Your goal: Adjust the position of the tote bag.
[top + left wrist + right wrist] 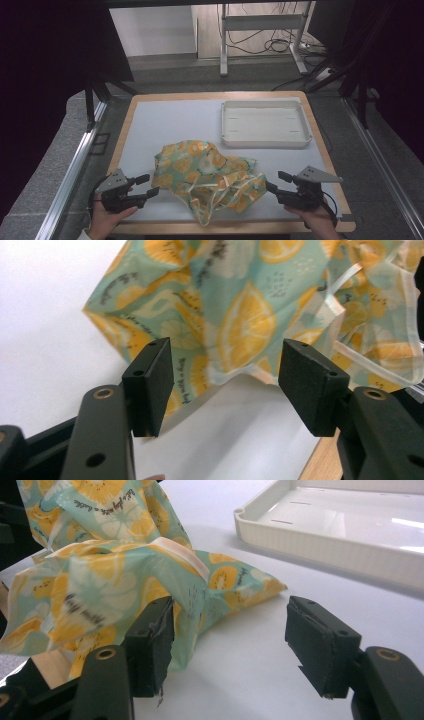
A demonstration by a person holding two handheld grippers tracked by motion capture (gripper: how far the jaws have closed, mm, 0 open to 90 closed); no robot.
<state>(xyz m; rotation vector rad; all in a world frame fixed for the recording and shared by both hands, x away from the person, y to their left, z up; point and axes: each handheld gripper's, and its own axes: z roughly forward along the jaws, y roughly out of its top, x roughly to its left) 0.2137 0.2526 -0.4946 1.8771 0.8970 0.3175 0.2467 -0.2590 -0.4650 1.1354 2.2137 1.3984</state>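
A crumpled cloth [207,177] printed with orange slices on pale green lies on the white mat near the table's front edge. My left gripper [147,185] stands open just left of the cloth, held in a hand; in the left gripper view the cloth [240,315] lies beyond the jaws, nothing between them [227,385]. My right gripper [277,182] stands open just right of the cloth. In the right gripper view a fold of the cloth [125,590] lies against the left pad, without being pinched [230,640].
A shallow white tray [265,140] sits empty at the back right of the mat; its rim [320,542] rises close ahead in the right gripper view. The wooden table edge [225,227] runs along the front. Metal rails flank the table.
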